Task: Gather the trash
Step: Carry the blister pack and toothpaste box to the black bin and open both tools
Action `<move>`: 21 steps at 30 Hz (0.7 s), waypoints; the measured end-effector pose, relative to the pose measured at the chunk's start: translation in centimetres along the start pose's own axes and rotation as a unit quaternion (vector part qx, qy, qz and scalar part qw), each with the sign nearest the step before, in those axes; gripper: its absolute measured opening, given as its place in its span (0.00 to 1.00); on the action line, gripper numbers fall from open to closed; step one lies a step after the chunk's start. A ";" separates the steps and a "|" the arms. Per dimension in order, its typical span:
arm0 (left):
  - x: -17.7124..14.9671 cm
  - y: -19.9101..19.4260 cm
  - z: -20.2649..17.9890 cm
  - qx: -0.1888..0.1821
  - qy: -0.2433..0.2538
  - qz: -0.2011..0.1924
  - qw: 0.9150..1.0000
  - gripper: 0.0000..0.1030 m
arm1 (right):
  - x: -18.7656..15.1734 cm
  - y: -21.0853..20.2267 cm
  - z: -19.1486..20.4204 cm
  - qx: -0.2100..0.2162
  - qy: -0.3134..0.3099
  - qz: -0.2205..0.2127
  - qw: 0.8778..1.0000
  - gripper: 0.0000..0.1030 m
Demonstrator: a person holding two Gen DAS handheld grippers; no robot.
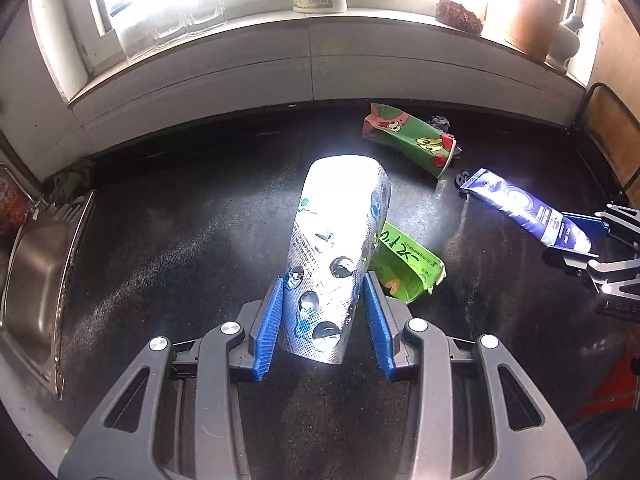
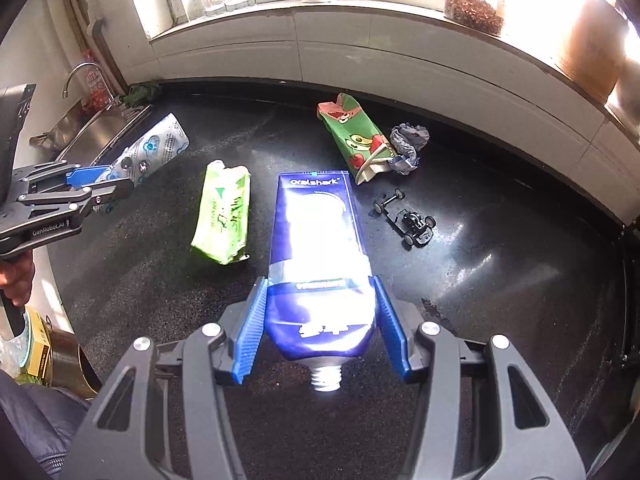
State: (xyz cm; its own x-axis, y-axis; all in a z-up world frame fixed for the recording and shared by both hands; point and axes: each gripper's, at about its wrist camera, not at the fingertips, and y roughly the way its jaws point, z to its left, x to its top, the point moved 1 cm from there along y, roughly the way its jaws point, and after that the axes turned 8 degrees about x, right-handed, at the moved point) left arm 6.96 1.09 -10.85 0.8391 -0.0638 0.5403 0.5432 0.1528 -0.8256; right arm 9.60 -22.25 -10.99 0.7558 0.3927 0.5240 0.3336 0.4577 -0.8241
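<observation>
On a dark speckled kitchen counter point(image 2: 500, 280) below a sunlit window, two hand-held grippers each lifted a piece of trash clear of the surface. The left gripper point(image 1: 324, 280) was clamped narrowly on a silver pill blister sheet point(image 1: 340, 232), its blue pads point(image 1: 272, 320) pressing the sheet's long edges — the foil bowed upward between them, emptied pockets facing the camera. In the right wrist view the same sheet point(image 2: 148, 152) hung above the counter's left end, beside a steel sink point(image 2: 100, 128).

The right gripper point(image 2: 320, 284) held a blue toothpaste tube point(image 2: 316, 240) at mid-width, its pads squeezing the tube's sides near the shoulder; the uncapped threaded neck pointed back toward the camera and the crimped end pointed away.

Still on the counter lay a crushed light-green carton point(image 2: 226, 212) near the middle and, farther back toward the wall, a green and red cartoon-printed carton point(image 2: 356, 136) with a crumpled grey wad point(image 2: 408, 140) just beside its open end. A small black wheeled toy chassis point(image 2: 408, 220) sat to the right of the tube. A person's hand point(image 2: 14, 280) gripped the left tool's handle.
</observation>
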 end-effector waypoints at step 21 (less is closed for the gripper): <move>-17.4 -10.0 14.9 0.189 -0.237 0.035 0.952 0.39 | 4.1 4.7 26.1 0.190 -0.240 0.027 0.952 0.51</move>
State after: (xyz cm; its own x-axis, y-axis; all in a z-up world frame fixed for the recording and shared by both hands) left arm -13.55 15.33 -9.56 0.7161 0.3991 0.5727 0.3607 0.4907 -0.7931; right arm -0.48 2.29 -7.09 0.3919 0.7007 0.5962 0.0054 0.6463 -0.7631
